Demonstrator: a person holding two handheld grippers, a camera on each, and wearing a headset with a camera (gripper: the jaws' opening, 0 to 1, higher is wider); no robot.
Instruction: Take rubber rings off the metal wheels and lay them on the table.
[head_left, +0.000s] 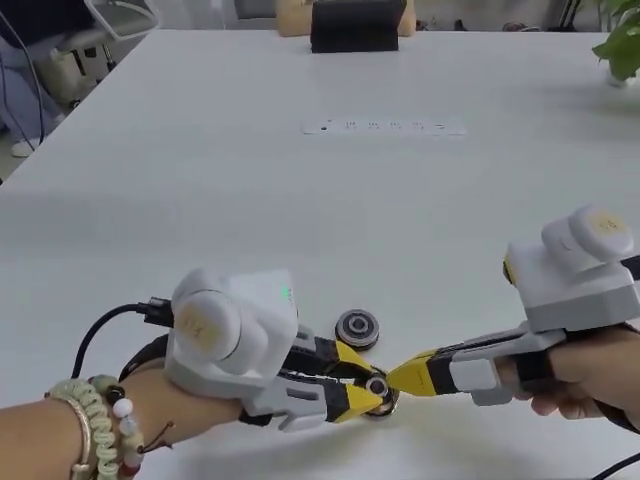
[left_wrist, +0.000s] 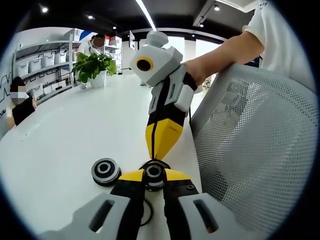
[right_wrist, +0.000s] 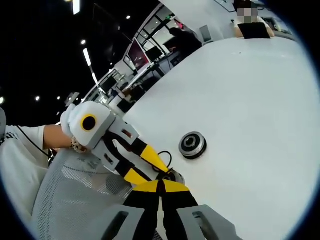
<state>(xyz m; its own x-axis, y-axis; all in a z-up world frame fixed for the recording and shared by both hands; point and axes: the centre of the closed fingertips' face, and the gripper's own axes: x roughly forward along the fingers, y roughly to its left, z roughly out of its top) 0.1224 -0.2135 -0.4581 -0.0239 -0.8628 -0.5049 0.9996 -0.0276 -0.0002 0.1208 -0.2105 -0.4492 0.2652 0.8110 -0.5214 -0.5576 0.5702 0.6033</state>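
Two metal wheels lie near the table's near edge. Left gripper is clamped on the nearer wheel; the other wheel lies just beyond. Right gripper, jaws together, touches the clamped wheel's rim. Next, I judge, comes peeling off its rubber ring.
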